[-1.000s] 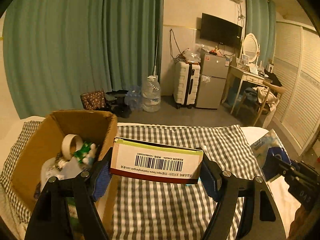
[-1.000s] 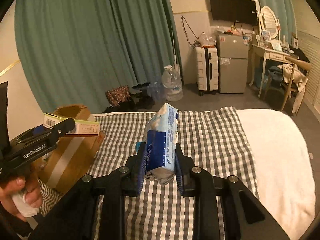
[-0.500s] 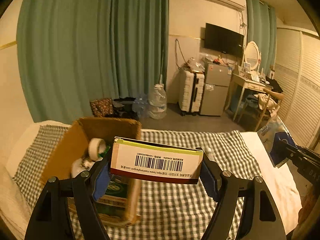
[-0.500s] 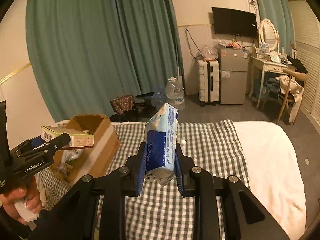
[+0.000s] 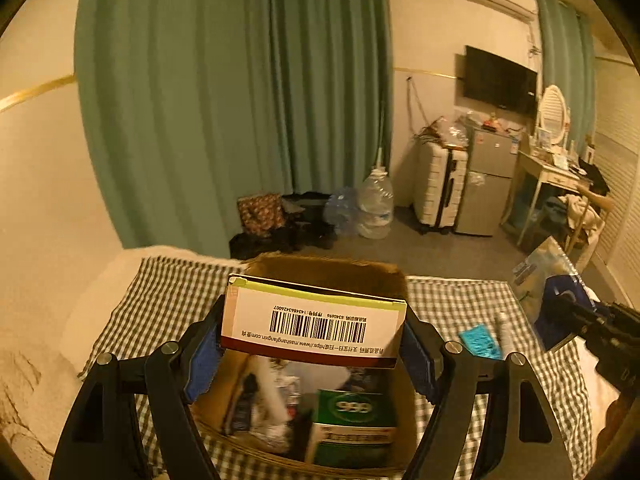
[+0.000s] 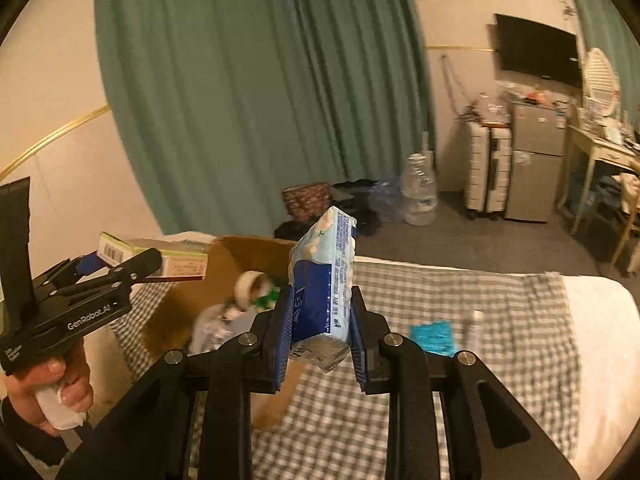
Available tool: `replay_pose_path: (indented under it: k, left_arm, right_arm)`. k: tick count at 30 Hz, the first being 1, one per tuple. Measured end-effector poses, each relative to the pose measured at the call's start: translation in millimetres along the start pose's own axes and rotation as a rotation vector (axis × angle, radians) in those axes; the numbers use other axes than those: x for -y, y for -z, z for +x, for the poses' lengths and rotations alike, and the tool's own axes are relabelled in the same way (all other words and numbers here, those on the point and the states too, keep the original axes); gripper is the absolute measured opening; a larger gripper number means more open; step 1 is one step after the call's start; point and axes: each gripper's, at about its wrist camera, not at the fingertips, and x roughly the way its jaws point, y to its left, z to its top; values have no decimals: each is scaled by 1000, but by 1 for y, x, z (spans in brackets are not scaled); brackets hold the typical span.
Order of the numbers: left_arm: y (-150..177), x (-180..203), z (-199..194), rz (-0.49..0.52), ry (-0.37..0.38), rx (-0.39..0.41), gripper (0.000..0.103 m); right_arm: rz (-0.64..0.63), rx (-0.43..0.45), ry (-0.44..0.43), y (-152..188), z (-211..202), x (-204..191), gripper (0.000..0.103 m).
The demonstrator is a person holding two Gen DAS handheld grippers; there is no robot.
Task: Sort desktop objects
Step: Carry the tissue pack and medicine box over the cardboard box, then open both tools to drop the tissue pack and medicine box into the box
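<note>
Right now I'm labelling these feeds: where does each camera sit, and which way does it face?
Left wrist: behind the left hand-held gripper, looking down over its barcoded box into the cardboard box.
Right wrist: behind the right hand-held gripper clamping the tissue pack; the person's left hand shows.
Shared: cardboard box, checkered cloth, teal packet.

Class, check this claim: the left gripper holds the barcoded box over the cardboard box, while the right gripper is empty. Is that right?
Not quite. The right gripper is not empty: the right wrist view shows its fingers clamped on a blue tissue pack. The left gripper does hold the barcoded box over the cardboard box.
</note>
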Motion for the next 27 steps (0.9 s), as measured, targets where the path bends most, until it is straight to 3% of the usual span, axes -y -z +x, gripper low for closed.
replay_pose_path:
  k: [5,15,18,20,21,22,27]
  left_arm:
    - [8,-27,27,-21,-13,-46,78]
    - [38,-55,73,-39,-48,-139,79]
    - [39,-60,78,-50,-45,-157,80]
    - [38,-59,78,-43,-64,-161,80]
    - [38,-58,77,-31,-75,-156,80]
    - [38,-57,75,-25,-78,-152,80]
    - [30,-51,57,-24,-66,-128,80]
  right_arm:
    - [-52,-40,-58,-8,46,-37,25]
    - [-98,-131,-102,-6,125,-66,25]
    - [-111,-162,-103,-2,142,-71,30]
    - [-113,-161,-90,-1,148,-72,40]
    - [-112,-153,-89,-1,148,-71,54]
    - [-112,-144,-86,-1,147,-71,61]
    - [-92,-105,-69,-10,130,-63,61]
